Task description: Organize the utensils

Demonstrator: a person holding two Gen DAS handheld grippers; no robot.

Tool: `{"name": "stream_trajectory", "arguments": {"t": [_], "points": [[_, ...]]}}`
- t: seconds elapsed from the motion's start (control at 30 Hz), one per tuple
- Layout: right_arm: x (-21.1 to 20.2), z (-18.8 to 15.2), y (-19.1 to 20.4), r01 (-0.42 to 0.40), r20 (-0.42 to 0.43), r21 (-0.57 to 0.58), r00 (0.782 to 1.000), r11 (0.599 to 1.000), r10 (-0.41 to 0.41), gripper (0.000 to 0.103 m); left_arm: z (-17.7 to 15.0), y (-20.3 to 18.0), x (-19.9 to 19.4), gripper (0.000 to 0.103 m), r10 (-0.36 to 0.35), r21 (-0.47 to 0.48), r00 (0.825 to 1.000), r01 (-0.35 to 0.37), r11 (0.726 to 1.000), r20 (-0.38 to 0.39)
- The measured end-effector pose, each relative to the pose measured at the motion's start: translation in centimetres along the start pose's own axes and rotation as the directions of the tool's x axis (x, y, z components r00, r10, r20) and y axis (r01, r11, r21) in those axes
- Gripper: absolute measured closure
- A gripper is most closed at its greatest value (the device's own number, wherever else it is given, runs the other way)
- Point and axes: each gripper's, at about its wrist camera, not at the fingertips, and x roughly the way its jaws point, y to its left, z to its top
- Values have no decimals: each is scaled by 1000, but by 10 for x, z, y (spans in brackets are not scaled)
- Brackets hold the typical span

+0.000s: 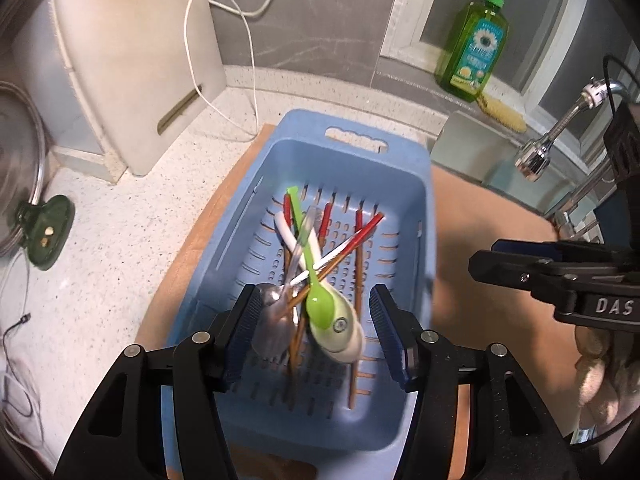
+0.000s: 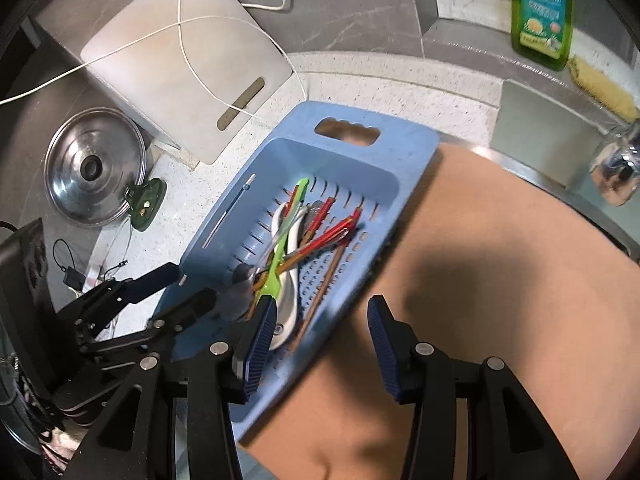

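A blue slotted basket (image 1: 348,152) (image 2: 360,152) lies on a tan board and holds a tangle of utensils: a green spoon (image 1: 316,292) (image 2: 276,276), a white ceramic spoon (image 1: 340,332) (image 2: 288,300), a metal spoon and fork (image 1: 272,320), and several red-tipped chopsticks (image 1: 360,248) (image 2: 332,232). My left gripper (image 1: 316,340) is open above the basket's near end, its jaws either side of the spoon bowls, empty. It also shows in the right wrist view (image 2: 188,284). My right gripper (image 2: 320,344) is open and empty over the basket's right edge; it shows in the left wrist view (image 1: 484,258).
A tan board (image 2: 500,280) spreads to the right. A white cutting board (image 1: 132,60) leans at the back left with cords over it. A steel pot lid (image 2: 92,168) stands in a green holder (image 1: 46,232). A green soap bottle (image 1: 476,40) and a tap (image 1: 556,140) stand at the right.
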Motion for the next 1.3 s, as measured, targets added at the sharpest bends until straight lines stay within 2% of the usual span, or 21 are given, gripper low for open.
{"name": "stream_trajectory", "arguments": {"t": [0.23, 0.37, 0.5, 0.6, 0.87, 1.3], "points": [[-20, -15, -15, 21, 38, -41, 999, 999, -19, 59, -6, -23, -22, 47, 19, 3, 999, -19, 1000, 51], [-33, -23, -24, 17, 58, -65, 998, 998, -13, 59, -13, -39, -34, 38, 47, 9, 996, -48, 999, 77], [-46, -29, -32, 1, 76, -63, 997, 998, 4, 59, -21, -51, -45, 37, 71, 3, 992, -71, 997, 102], [-55, -34, -34, 3, 85, -80, 996, 997, 4, 59, -26, -62, -50, 31, 89, 15, 991, -91, 996, 101], [-84, -45, -36, 44, 148, -133, 989, 990, -24, 59, -37, -79, -69, 31, 103, -16, 986, -102, 995, 133], [-107, -55, -42, 78, 208, -174, 977, 982, -41, 59, -45, -93, -89, 31, 119, -32, 978, -115, 993, 170]]}}
